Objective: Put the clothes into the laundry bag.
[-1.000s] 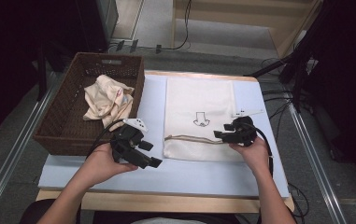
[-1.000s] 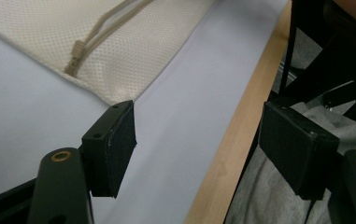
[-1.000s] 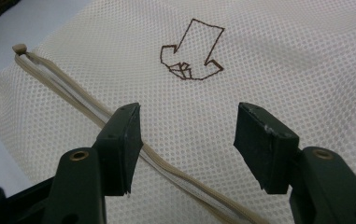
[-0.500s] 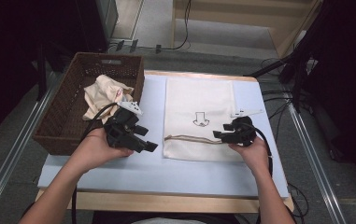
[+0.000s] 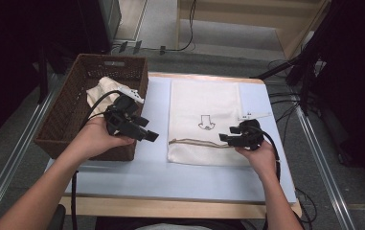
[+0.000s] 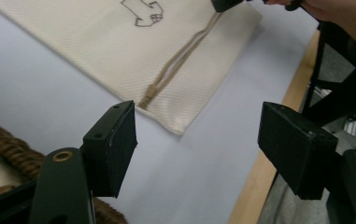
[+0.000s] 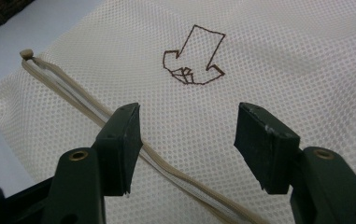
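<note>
On the bench (image 5: 151, 172) a cream mesh bag (image 5: 204, 108) lies flat at centre, its drawstring (image 5: 194, 141) running along the 6 o'clock end, with a wicker basket (image 5: 65, 115) holding a crumpled cloth (image 5: 101, 88) at 9 o'clock. It looks like a bagging job at its start: nothing is gripped. The left gripper (image 5: 149, 135) hangs open-fingered at the basket's 3 o'clock rim, and the right gripper (image 5: 223, 138) sits open-fingered over the drawstring, so next probably comes pinching the bag mouth.
</note>
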`<state>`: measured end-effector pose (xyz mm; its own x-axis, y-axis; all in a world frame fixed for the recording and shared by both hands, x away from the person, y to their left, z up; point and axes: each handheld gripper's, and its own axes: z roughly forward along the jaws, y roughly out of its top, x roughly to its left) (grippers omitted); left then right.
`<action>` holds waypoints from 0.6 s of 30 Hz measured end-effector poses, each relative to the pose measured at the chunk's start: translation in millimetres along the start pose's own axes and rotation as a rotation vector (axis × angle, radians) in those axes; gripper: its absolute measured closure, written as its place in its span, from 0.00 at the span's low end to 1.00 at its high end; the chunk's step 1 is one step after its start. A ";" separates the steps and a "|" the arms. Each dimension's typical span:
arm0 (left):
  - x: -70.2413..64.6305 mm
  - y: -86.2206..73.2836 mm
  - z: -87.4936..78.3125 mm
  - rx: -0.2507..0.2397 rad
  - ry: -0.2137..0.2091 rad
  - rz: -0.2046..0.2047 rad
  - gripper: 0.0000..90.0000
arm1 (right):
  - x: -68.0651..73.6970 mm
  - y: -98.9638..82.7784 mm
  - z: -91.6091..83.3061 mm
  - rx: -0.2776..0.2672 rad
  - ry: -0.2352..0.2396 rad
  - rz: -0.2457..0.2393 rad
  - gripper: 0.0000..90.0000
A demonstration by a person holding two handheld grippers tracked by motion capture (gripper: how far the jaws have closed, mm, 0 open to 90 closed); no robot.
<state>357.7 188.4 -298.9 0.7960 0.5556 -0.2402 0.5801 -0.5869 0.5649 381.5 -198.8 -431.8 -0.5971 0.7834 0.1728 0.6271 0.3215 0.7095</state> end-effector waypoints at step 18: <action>52.6 5.8 -25.5 -0.013 0.101 -0.077 0.32 | -0.8 -0.8 -0.5 -0.001 -0.001 0.000 0.47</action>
<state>398.4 229.2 -288.1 0.7273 0.6557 -0.2028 0.6360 -0.5327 0.5584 381.2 -200.0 -432.2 -0.5966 0.7839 0.1718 0.6266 0.3213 0.7100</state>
